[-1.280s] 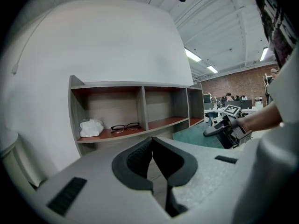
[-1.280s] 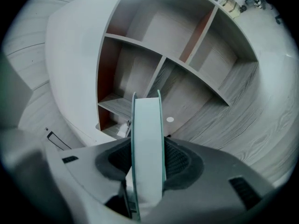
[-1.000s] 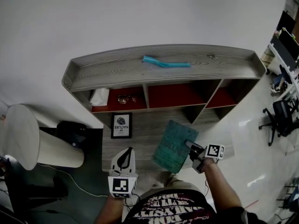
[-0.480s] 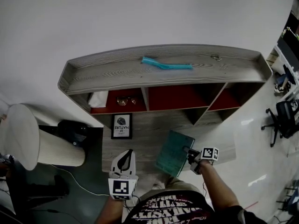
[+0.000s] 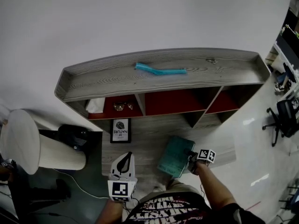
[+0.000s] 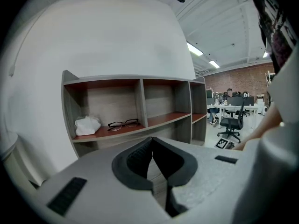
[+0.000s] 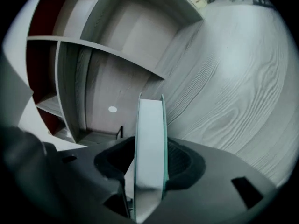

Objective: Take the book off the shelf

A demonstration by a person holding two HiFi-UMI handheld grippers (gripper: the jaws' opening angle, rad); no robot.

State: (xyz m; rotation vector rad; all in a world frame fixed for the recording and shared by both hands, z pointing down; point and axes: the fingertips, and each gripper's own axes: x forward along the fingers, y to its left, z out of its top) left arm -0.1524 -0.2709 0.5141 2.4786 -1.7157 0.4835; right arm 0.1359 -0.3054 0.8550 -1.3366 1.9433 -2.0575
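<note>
A teal book (image 5: pixel 176 156) hangs low over the wood-grain base in front of the grey shelf unit (image 5: pixel 159 78). My right gripper (image 5: pixel 192 158) is shut on the book's right edge. In the right gripper view the book (image 7: pixel 150 134) stands on edge between the dark pads (image 7: pixel 183 158) of the right gripper (image 7: pixel 149 149). The jaws have just been opening a little, and the book is still between them. My left gripper (image 5: pixel 124 162) sits at the lower left, shut and empty. In its own view the left gripper (image 6: pixel 152 143) points at the shelf compartments.
A turquoise tool (image 5: pixel 160 70) lies on the shelf top. Glasses (image 5: pixel 119 107) and a white crumpled bundle (image 5: pixel 96 105) sit in the left red compartment. A framed picture (image 5: pixel 120 130) leans below. A pale round bin (image 5: pixel 28 141) stands at the left, an office chair (image 5: pixel 285 118) at the right.
My right gripper has sunk with the book, which now lies lower and closer to the wood base. The left gripper has hardly moved.
</note>
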